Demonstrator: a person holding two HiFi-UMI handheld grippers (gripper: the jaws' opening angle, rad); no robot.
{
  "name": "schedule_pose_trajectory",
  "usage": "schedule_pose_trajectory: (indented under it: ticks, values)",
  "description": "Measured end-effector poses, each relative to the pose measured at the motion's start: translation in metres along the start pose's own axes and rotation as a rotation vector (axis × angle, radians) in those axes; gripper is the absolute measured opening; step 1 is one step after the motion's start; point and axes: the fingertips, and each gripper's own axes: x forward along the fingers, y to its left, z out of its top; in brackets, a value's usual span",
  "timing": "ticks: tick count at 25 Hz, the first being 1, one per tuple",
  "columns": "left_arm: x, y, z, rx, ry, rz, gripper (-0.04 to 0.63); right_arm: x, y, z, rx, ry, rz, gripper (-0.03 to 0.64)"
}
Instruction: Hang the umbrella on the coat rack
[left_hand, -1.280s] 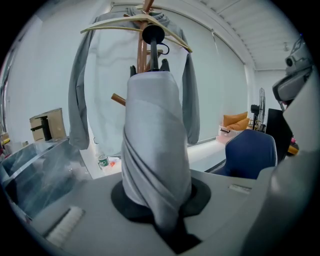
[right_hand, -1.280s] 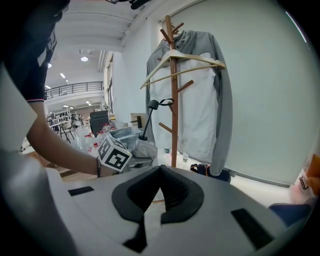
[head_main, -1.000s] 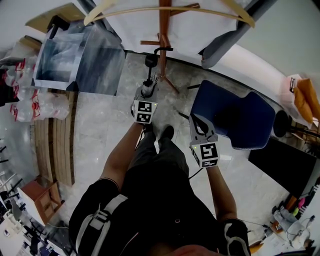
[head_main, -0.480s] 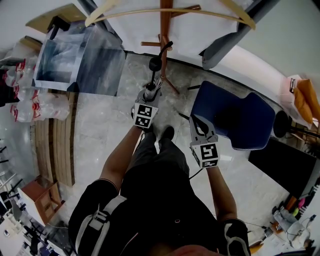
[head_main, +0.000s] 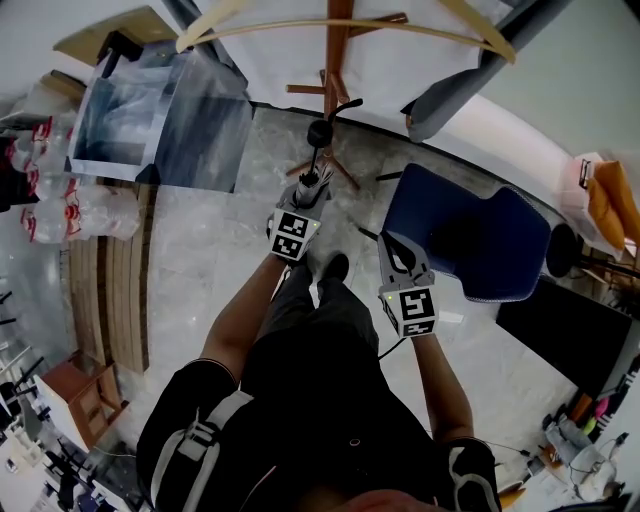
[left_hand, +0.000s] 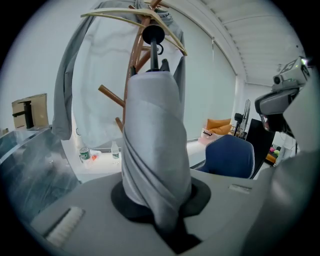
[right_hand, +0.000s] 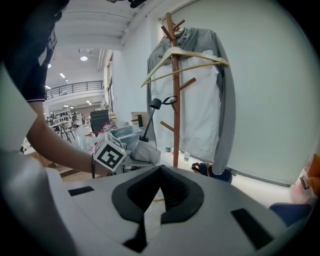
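At the approach step: umbrella aloft, not yet hung. Pinches the folded grey umbrella (left_hand: 155, 150) in the left tool (head_main: 308, 188), jaws pressed onto the bundled fabric near its lower end, with the shaft pointing up and away toward the coat rack (head_main: 336, 45). Carries the black handle knob (left_hand: 152, 34), with its small hook, at the far end. In the left gripper view, shows that knob right before the wooden pole, above the side pegs (left_hand: 111, 95) and just under the pale hanger (left_hand: 115, 12) that bears a grey jacket (left_hand: 70, 75). Cannot tell whether the hook touches pole or peg; from the head view, seems just short of the rack.

Holds the right tool (right_hand: 160, 169) idle near the blue chair (head_main: 470, 235) — tips together, nothing between them, well apart from the umbrella.

Next, by judgement: calls for bringing the hook over a free peg, turning the wrist so that the hook's opening faces down onto it, then lowering until the peg takes the weight. Only then calls for spreading the left jaws. Worth watching for the hanger and jacket sleeve close by, either of which could snag the handle.
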Motion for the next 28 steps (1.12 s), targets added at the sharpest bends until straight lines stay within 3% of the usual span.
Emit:
schedule_pose_trajectory:
  ticks: [16, 28]
  values:
    - [0.001, 0.013, 0.007, -0.065, -0.005, -0.028, 0.054, 0.001, 0.0, 0.003, 0.002, -0.008, -0.007, -0.002]
    - [0.003, 0.012, 0.017, -0.038, 0.011, -0.043, 0.054, 0.004, 0.002, 0.002, -0.001, -0.011, -0.005, -0.002]
